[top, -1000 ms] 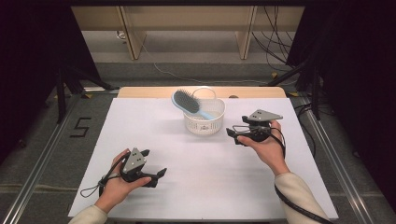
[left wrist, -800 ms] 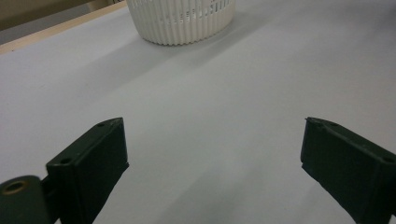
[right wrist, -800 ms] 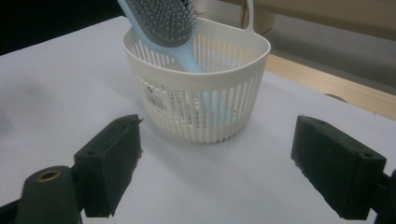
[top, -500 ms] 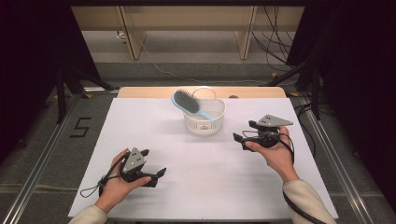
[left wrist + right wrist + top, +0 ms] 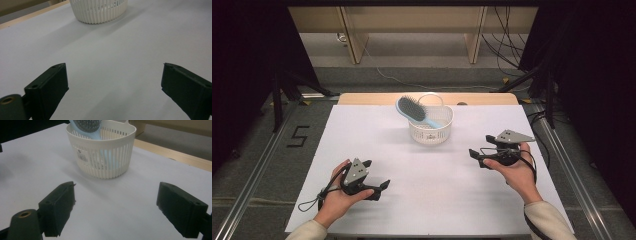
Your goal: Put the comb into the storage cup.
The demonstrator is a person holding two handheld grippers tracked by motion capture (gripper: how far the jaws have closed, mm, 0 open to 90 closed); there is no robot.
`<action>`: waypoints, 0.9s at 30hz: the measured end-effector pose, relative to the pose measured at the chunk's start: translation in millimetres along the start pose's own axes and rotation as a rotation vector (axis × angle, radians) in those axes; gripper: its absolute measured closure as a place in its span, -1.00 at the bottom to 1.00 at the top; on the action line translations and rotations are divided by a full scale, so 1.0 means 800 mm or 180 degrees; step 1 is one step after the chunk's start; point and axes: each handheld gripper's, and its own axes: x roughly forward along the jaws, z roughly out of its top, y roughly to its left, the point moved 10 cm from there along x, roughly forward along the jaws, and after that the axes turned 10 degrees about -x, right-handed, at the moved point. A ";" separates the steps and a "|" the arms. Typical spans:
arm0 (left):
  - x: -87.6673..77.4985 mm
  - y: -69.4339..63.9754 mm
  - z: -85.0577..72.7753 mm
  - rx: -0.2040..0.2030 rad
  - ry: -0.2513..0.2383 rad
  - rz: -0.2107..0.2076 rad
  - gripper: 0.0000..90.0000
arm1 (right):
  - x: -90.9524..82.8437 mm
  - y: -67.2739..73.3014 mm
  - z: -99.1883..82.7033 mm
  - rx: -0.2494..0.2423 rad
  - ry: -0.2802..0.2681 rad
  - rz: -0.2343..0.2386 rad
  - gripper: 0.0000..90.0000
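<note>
A white slatted basket (image 5: 431, 131) stands at the back middle of the white table, seen close in the right gripper view (image 5: 100, 160) and at the top of the left gripper view (image 5: 98, 11). A light-blue hairbrush (image 5: 413, 111) leans in it, handle down, its dark bristle head sticking out over the rim (image 5: 86, 126). My right gripper (image 5: 476, 156) hovers to the basket's right, open and empty. My left gripper (image 5: 382, 186) rests near the front left, open with nothing between its fingers.
The white table (image 5: 422, 200) has a wooden strip (image 5: 362, 98) along its far edge. Metal rails run along both sides on the floor, with a "5" mark (image 5: 298, 136) at the left. Cables (image 5: 507, 30) lie behind the table at the right.
My right gripper has drawn back from the basket, moving right and toward the front. The left gripper has stayed where it was.
</note>
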 end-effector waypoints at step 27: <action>0.000 0.001 0.001 -0.0013 -0.0015 0.0010 -0.86 | -0.037 0.000 -0.030 0.0045 0.0025 -0.0047 -0.65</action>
